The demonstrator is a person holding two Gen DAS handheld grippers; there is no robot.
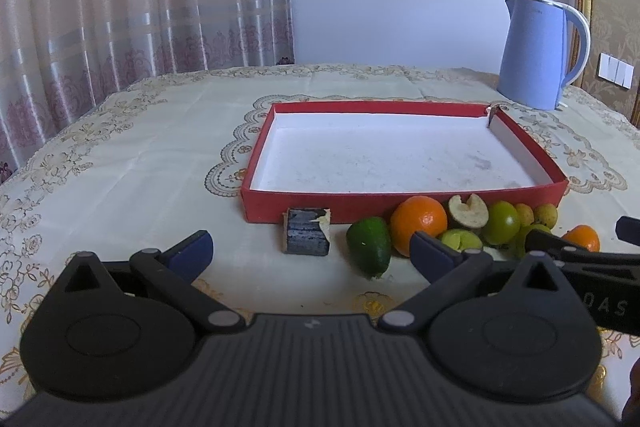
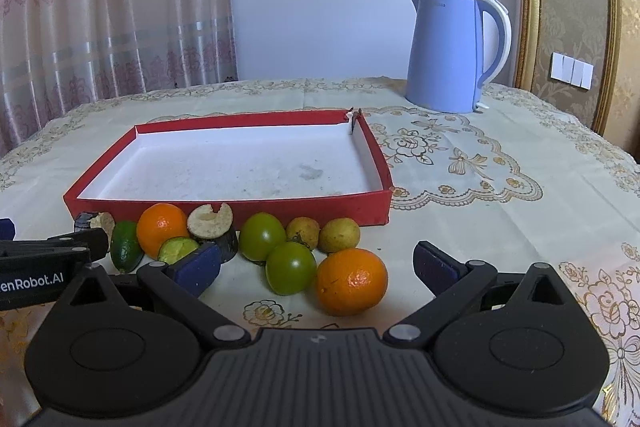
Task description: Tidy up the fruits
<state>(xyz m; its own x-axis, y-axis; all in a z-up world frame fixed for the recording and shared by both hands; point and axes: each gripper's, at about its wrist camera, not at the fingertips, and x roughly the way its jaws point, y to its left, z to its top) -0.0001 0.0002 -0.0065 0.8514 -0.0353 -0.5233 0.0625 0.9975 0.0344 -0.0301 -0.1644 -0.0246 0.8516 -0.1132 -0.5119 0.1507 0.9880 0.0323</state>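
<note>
A shallow red box (image 1: 320,201) (image 2: 224,205) with a white floor lies on the tablecloth, nothing inside it. Fruits sit in a row against its near wall: two oranges (image 2: 351,281) (image 2: 162,228), green round fruits (image 2: 291,267) (image 2: 262,235), two yellowish ones (image 2: 339,235), a dark green oval fruit (image 1: 369,245) (image 2: 126,246), a cut lime (image 2: 176,249) and a cut dark piece (image 2: 211,221). My left gripper (image 1: 312,253) is open, low over the cloth before the box. My right gripper (image 2: 318,267) is open with an orange and a green fruit between its fingers, untouched.
A blue electric kettle (image 1: 538,53) (image 2: 452,53) stands behind the box at the back right. A small dark block (image 1: 307,237) lies by the box's near wall. Curtains hang at the left, a gold-framed panel at the right. Lace-patterned cloth (image 1: 120,167) covers the table.
</note>
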